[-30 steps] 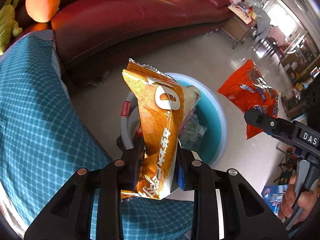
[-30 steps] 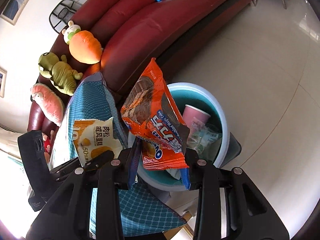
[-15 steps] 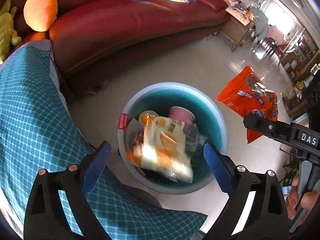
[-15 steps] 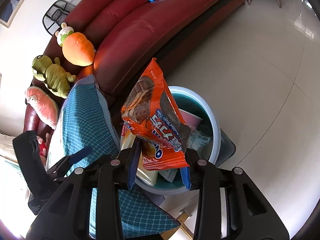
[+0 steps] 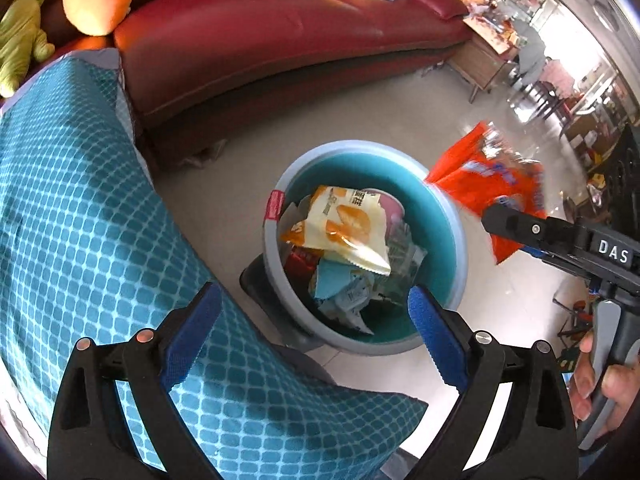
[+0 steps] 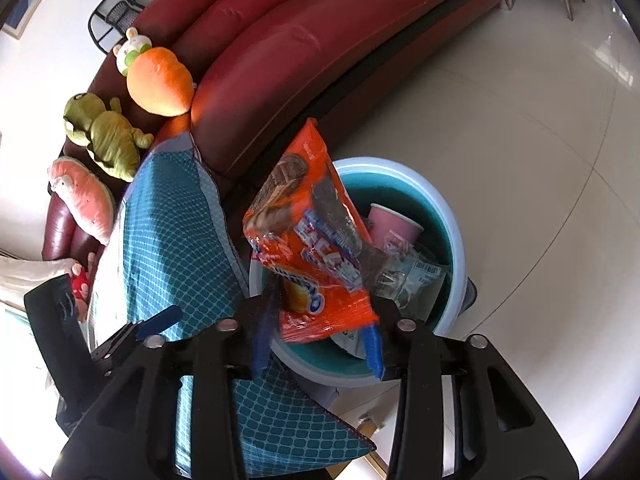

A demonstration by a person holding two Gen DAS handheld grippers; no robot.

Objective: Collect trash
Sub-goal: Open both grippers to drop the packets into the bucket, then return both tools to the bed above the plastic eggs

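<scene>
Down at the front of the left wrist view, the left gripper (image 5: pixel 314 316) has its blue jaws spread very wide, with nothing between them. Just past it sits the round blue bin (image 5: pixel 454 216) on the pale floor (image 5: pixel 340 108), beside a blue checked cushion (image 5: pixel 80 208). On top of the trash in the bin lies a yellow snack bag (image 5: pixel 340 228), next to a pink cup (image 6: pixel 394 226). Over the bin, the right gripper (image 6: pixel 318 344) has just been opening its jaws; the orange cookie bag (image 6: pixel 308 240) stands between them, blurry at the bottom, and the pads look loose on it. Behind is a red sofa (image 5: pixel 280 40) with an orange toy (image 6: pixel 160 80)
</scene>
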